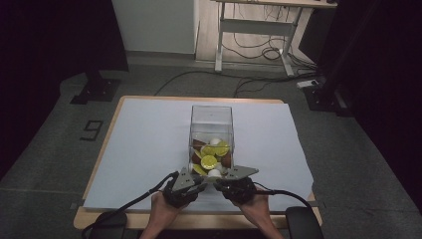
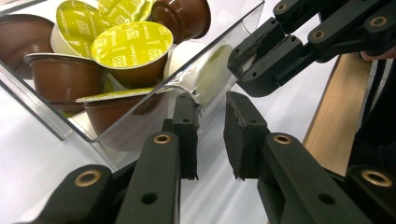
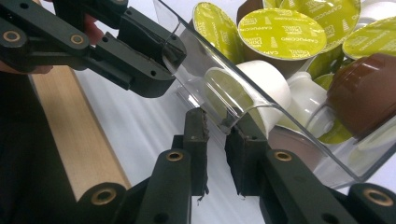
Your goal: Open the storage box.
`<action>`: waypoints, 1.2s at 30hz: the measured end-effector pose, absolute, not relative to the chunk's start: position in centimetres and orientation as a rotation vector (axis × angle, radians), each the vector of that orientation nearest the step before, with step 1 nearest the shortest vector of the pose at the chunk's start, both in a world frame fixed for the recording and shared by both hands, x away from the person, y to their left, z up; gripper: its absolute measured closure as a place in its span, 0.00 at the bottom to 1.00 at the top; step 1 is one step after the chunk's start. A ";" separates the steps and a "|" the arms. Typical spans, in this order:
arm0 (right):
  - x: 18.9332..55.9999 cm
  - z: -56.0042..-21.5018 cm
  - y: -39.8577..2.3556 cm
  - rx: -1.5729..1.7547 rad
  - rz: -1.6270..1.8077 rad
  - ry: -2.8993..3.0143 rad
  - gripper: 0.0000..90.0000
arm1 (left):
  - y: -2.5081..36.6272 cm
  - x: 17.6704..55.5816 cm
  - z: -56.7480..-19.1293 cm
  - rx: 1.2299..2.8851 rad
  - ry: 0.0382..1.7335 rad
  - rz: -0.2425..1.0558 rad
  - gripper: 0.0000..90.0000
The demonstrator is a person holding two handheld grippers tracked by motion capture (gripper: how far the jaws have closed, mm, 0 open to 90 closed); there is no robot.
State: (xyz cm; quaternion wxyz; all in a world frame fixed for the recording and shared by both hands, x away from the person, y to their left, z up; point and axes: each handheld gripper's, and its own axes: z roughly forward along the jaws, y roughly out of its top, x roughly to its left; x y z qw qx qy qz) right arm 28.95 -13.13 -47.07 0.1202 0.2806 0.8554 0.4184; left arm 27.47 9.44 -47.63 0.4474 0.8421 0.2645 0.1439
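Dim room; white sheet [image 1: 149,149] over the table. Clear box [image 1: 211,122] of capsules [image 1: 209,162] stood mid-table, long axis running far. Left gripper [image 1: 193,183] and right gripper [image 1: 225,180] each clamped its near rim, equally close.

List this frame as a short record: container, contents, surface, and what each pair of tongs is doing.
container: clear box, open top
contents: capsules, with green, brown and white ones mixed
surface: white sheet on a wooden table
left tongs: shut on the box's near wall, at a corner
right tongs: shut on the same wall, at the other corner
hands: both at the near table edge
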 end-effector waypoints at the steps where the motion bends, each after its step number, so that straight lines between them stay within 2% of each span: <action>1: 28.9 -47.1 -13.1 0.820 1.224 2.502 0.86 | 9.4 27.3 -47.7 2.085 0.655 0.356 0.83; 17: 28.3 -47.2 -13.3 0.790 1.198 2.534 0.86 | 9.9 27.0 -48.0 2.075 0.642 0.318 0.83; 36: 28.1 -47.2 -15.2 0.817 1.166 2.539 0.81 | 11.8 26.7 -48.6 2.107 0.677 0.327 0.79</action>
